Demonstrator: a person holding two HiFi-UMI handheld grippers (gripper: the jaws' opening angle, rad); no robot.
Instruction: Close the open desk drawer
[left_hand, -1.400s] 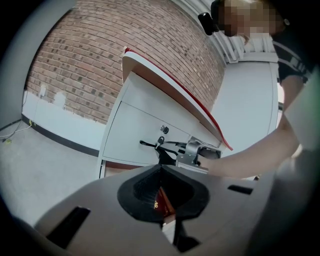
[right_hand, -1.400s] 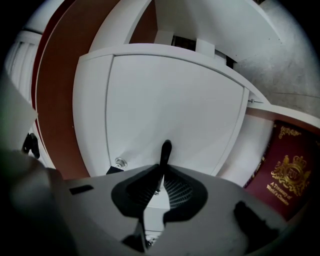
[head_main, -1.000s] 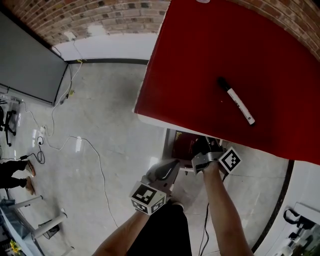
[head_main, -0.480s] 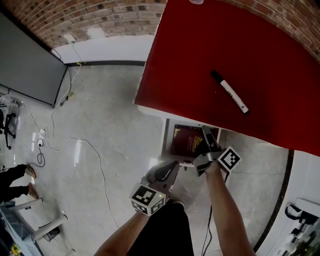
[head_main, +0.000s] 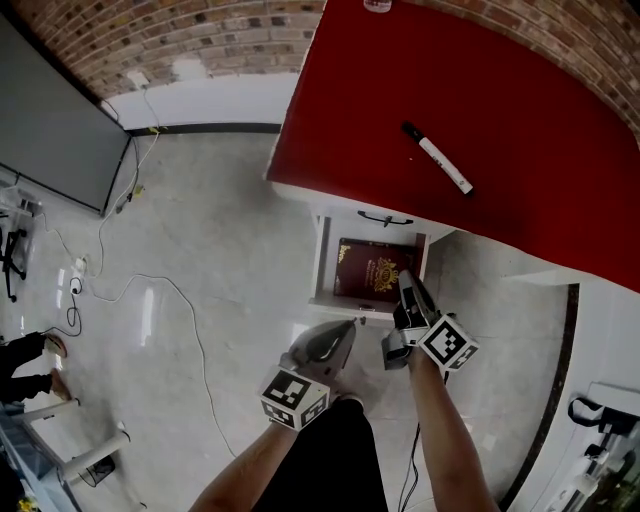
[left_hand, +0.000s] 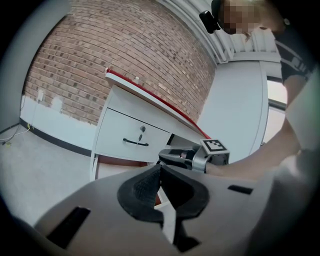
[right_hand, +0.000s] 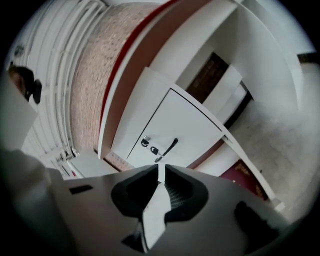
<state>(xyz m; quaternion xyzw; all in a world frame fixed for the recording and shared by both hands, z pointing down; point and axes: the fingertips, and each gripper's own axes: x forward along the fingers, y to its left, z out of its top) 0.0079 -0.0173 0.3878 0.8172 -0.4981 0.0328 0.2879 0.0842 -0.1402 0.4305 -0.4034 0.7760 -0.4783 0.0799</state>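
Open drawer: the lower one, pulled out from under the desk's near edge, close to its left corner. A maroon book lies flat inside. The upper drawer above it is shut and has a dark handle.

Right tongs: over the open drawer's front right corner, tips pointing toward the desk. Jaws have just been closing; a thin slit is left between the tips, with nothing in it.

Left tongs: clear of the drawer, just off its front edge over the floor. Jaws clenched together, empty.

Marker: lies on the red top, back from the near edge.
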